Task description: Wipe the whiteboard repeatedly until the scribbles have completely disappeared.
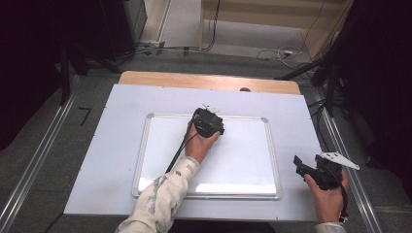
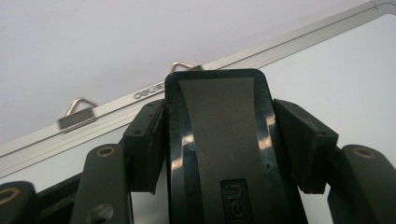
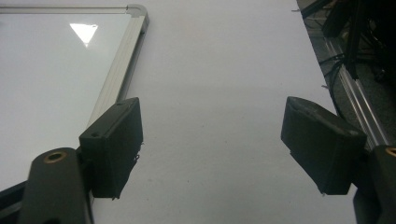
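Two black pads clamp one black whiteboard eraser (image 2: 219, 144) from either side in the left gripper view; it stands lengthwise between the jaws, its grey felt band facing the camera and its rounded end reaching past the pads. Just beyond that end runs the silver frame of the whiteboard (image 2: 299, 44), with two small metal hanging clips (image 2: 77, 114) on it, one ahead of the left-hand jaw and the other peeking out right behind the eraser's tip. White board surface lies under and to both sides of the jaws.

From the high view, the left gripper (image 1: 209, 121) sits over the far edge of the whiteboard (image 1: 243, 160), near the middle of that edge. The left hand (image 1: 201, 143) wraps it from behind, the patterned sleeve stretching forward from the bottom of the picture and the cable trailing back along the forearm.

Off the board, the right gripper (image 3: 212, 149) has its jaws spread wide with nothing between them, bare white table cover (image 3: 224, 70) ahead. The board's rounded corner (image 3: 137, 11) lies beyond its left-hand jaw. In the high view the right hand (image 1: 328, 194) holds it low by the table's right edge, well apart from the left one.
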`<state>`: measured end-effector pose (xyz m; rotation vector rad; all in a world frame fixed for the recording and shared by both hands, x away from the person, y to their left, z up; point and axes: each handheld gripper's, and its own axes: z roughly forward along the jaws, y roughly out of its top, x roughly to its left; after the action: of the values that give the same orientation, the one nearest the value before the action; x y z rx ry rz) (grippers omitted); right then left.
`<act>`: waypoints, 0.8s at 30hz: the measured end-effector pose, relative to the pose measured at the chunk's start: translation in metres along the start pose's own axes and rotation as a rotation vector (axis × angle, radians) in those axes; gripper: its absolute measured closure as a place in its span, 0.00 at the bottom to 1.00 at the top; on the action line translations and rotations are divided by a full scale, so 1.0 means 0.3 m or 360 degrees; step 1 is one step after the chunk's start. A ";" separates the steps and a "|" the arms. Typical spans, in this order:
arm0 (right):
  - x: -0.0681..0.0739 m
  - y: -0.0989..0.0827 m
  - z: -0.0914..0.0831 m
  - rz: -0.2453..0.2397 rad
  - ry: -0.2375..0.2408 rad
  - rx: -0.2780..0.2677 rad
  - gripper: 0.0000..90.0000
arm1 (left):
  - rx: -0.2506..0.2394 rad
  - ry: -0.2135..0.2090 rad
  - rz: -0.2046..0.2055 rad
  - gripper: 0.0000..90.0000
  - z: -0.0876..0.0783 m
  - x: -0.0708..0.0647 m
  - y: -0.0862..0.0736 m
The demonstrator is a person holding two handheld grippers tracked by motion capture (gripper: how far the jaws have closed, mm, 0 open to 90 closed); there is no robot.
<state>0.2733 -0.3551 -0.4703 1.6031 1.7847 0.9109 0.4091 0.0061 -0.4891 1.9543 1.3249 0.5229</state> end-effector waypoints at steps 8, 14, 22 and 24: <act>0.003 0.001 0.002 -0.0004 -0.0004 0.0004 0.21 | -0.0002 0.0020 -0.0024 0.43 -0.020 0.042 -0.016; 0.010 0.003 0.005 -0.0006 0.0002 0.0004 0.21 | 0.0002 0.0009 -0.0015 0.43 -0.020 0.043 -0.015; 0.010 0.005 0.008 -0.0013 0.0001 0.0001 0.21 | -0.0015 0.0027 -0.0002 0.43 -0.023 0.038 -0.014; 0.010 0.004 0.008 -0.0009 -0.0002 0.0005 0.21 | -0.0024 0.0031 0.0006 0.43 -0.024 0.037 -0.014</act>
<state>0.2756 -0.3519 -0.4706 1.5993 1.7901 0.9048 0.4060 0.0194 -0.4881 1.9444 1.3263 0.5536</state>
